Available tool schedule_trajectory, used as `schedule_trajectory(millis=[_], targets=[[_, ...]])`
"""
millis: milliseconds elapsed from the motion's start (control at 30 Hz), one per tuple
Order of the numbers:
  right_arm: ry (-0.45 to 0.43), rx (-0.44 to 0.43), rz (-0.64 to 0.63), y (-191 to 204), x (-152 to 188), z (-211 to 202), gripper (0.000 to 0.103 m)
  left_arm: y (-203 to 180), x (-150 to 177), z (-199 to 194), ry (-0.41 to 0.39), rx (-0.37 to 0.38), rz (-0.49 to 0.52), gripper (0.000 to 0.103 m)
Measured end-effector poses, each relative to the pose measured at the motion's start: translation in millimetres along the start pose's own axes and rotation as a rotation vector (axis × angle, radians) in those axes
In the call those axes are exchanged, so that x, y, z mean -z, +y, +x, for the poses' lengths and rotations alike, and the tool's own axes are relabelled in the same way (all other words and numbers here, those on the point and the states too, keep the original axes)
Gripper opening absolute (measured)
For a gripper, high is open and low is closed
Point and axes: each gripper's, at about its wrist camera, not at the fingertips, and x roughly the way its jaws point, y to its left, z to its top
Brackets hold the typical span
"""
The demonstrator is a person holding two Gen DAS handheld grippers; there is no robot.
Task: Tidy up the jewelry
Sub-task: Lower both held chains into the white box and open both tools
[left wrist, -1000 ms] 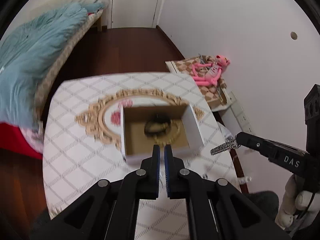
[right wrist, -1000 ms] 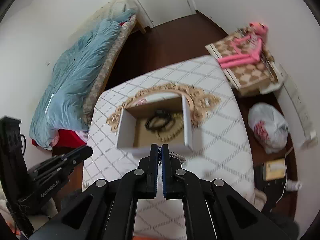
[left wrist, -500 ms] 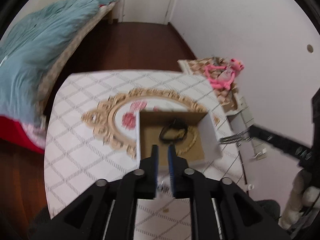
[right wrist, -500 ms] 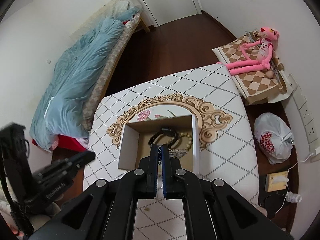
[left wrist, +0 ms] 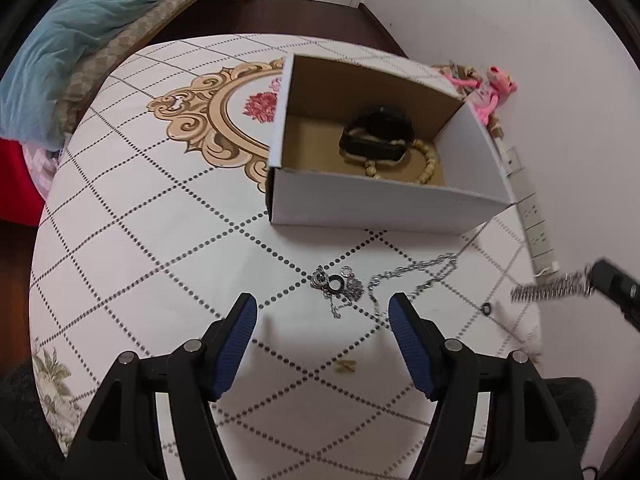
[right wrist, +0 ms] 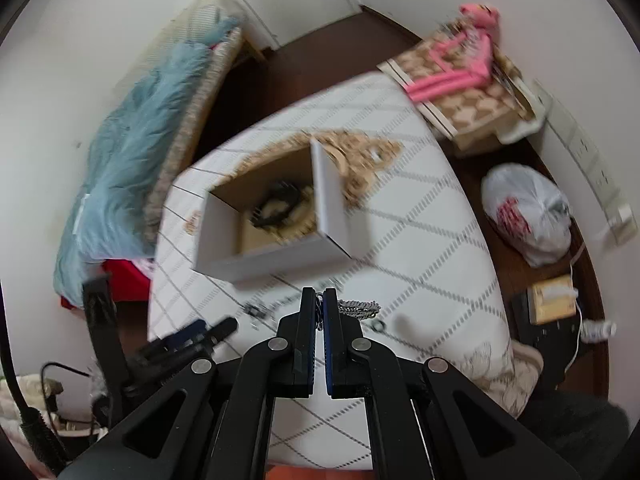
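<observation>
Left gripper (left wrist: 322, 312) jaws just spread wide, nothing between, above charms (left wrist: 338, 280) and chain (left wrist: 416, 276) on table (left wrist: 160, 240), right gripper (right wrist: 319, 300) clenched on bracelet (right wrist: 358, 307), box (left wrist: 380, 204) beyond.

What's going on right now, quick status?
Left gripper open, its fingers just spread, above the chain necklace on the table. Right gripper shut on silver bracelet. Box path clear.
</observation>
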Motion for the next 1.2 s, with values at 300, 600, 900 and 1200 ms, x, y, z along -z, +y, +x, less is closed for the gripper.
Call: schedule_trajectory(millis=[300,600,900,1200], targets=[[0.056,0.031,0.087,-31,24,37,0.003,-13,-6,34,0.011,-0.036,0.064,0.018],[0.028,-0.018,0.067,-19,12,17,0.003,-13,-7,-16,-0.079,0.037,0.058,0.007],[-0.054,-0.119,-0.039,31,-41,-33,0.003,-24,-59,-116,-0.213,0.158,0.096,0.007],[-0.026,-0.073,-0.147,79,-104,2,0.003,-24,-122,-90,-0.173,0.107,0.133,0.007]])
